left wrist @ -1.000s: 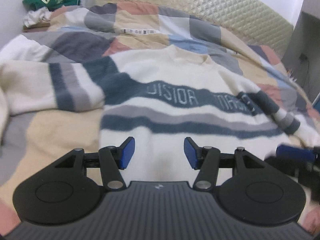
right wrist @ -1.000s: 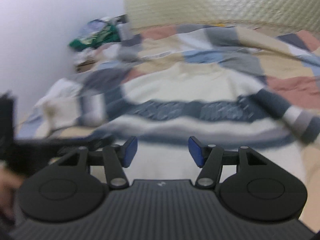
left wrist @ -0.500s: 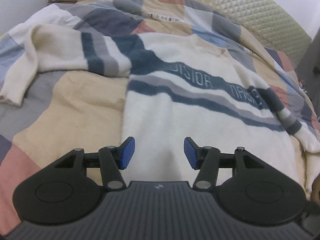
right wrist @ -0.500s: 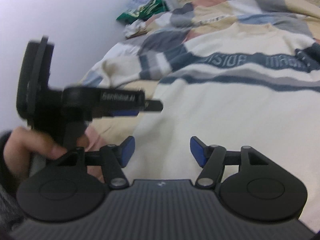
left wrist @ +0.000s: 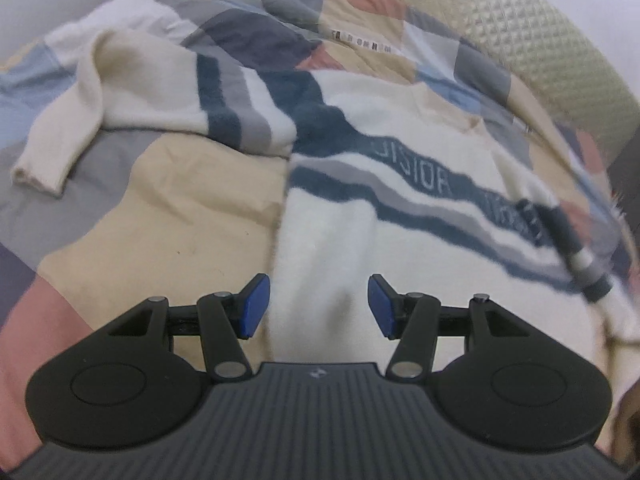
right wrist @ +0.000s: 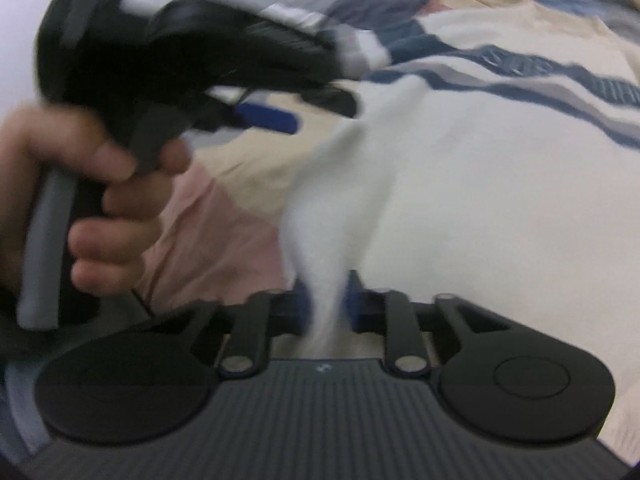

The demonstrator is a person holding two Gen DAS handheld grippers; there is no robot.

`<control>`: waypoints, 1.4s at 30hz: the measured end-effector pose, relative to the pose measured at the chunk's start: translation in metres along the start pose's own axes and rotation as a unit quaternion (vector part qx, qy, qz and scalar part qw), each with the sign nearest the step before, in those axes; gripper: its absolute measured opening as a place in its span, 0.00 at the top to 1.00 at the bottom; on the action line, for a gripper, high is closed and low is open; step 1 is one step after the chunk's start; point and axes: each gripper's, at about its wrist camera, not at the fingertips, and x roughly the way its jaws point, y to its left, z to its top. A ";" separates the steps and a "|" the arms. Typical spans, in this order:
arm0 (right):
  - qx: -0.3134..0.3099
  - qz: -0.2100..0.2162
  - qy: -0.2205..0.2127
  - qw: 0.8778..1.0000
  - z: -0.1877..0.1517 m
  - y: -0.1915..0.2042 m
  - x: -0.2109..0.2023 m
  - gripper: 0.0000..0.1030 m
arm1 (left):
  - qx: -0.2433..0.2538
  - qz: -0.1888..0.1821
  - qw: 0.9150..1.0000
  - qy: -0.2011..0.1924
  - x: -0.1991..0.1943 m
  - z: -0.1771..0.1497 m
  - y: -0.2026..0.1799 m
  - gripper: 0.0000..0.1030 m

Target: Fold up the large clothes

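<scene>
Sweater (left wrist: pixel 400 216) fabric, cream with navy and grey stripes, lay spread flat on the patchwork quilt (left wrist: pixel 168 200) in the left wrist view, and the left claw (left wrist: pixel 318 306) hung just above its hem with blue pads apart. In the right wrist view, the right claw (right wrist: pixel 326 306) was clamped on a pulled-up fold of the cream hem, while the person's left hand (right wrist: pixel 80 196) gripped the other tool's handle beside it.

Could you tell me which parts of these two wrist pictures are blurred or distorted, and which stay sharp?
Left wrist view: the open left gripper is sharp; the sweater smears toward the right edge, and the fisheye bows the headboard. Right wrist view: the hand and the black tool it holds are heavily motion-blurred; the right gripper, shut on sweater cloth, is somewhat soft.
</scene>
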 end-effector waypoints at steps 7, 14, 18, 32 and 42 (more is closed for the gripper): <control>0.200 0.015 -0.060 0.978 0.007 -0.073 -0.035 0.85 | -0.072 -0.077 0.994 0.041 0.008 -0.004 0.014 0.42; 0.287 0.031 -0.062 0.956 0.000 -0.102 -0.034 0.84 | -0.149 -0.148 0.972 0.106 0.022 -0.029 0.021 0.42; 0.287 0.027 -0.059 0.956 0.003 -0.101 -0.036 0.72 | -0.187 -0.190 0.953 0.145 0.027 -0.045 0.023 0.42; 0.252 0.023 -0.077 0.964 0.012 -0.111 -0.067 0.58 | -0.116 -0.332 0.931 0.102 0.016 -0.038 -0.019 0.42; 0.267 0.001 -0.044 0.963 0.006 -0.114 -0.052 0.58 | -0.118 -0.289 0.940 0.135 0.041 -0.047 -0.025 0.42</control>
